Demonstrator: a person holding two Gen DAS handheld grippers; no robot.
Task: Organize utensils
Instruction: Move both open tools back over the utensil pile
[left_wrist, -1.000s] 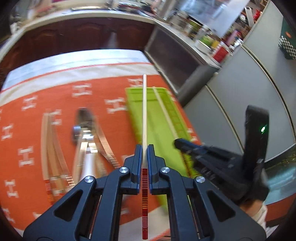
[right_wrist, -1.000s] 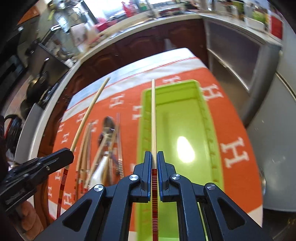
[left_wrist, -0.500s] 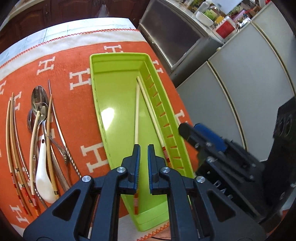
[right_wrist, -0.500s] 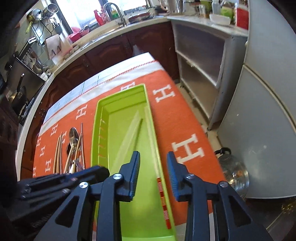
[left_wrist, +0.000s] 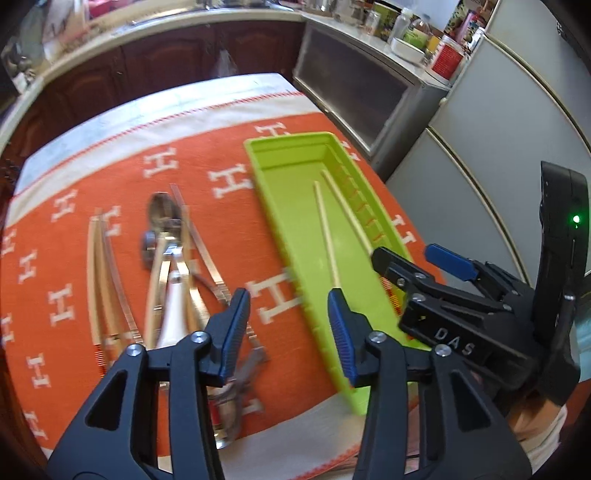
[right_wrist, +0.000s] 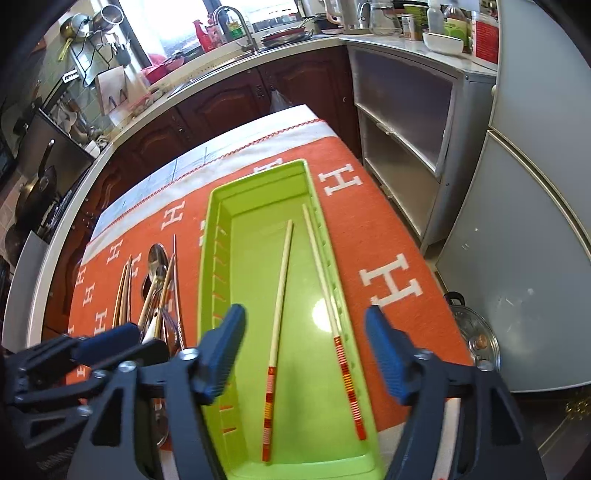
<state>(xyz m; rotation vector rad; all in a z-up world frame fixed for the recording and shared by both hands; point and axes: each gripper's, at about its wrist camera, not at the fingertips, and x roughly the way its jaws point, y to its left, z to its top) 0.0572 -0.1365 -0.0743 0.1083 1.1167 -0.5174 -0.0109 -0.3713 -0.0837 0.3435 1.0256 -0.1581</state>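
Note:
A long green tray (right_wrist: 218, 236) lies on an orange cloth and holds two pale chopsticks (right_wrist: 280, 280) with red-banded ends. The tray also shows in the left wrist view (left_wrist: 284, 206) with both chopsticks (left_wrist: 325, 229). Left of the tray lies a pile of spoons (left_wrist: 162, 218), more chopsticks (left_wrist: 99, 266) and metal utensils; the right wrist view shows this pile (right_wrist: 155, 280) too. My left gripper (left_wrist: 288, 328) is open and empty above the cloth between pile and tray. My right gripper (right_wrist: 306, 347) is open and empty above the tray's near end.
The orange cloth (right_wrist: 369, 221) covers a table whose right edge drops to the floor beside grey cabinets (right_wrist: 406, 122) and a fridge (right_wrist: 535, 221). A lidded pot (right_wrist: 476, 339) stands on the floor. A kitchen counter (right_wrist: 240, 62) runs along the back.
Both grippers held one chopstick each over the tray, then opened and dropped them in. Both jaws are now wider open and pulled back; the left one has swung toward the pile.

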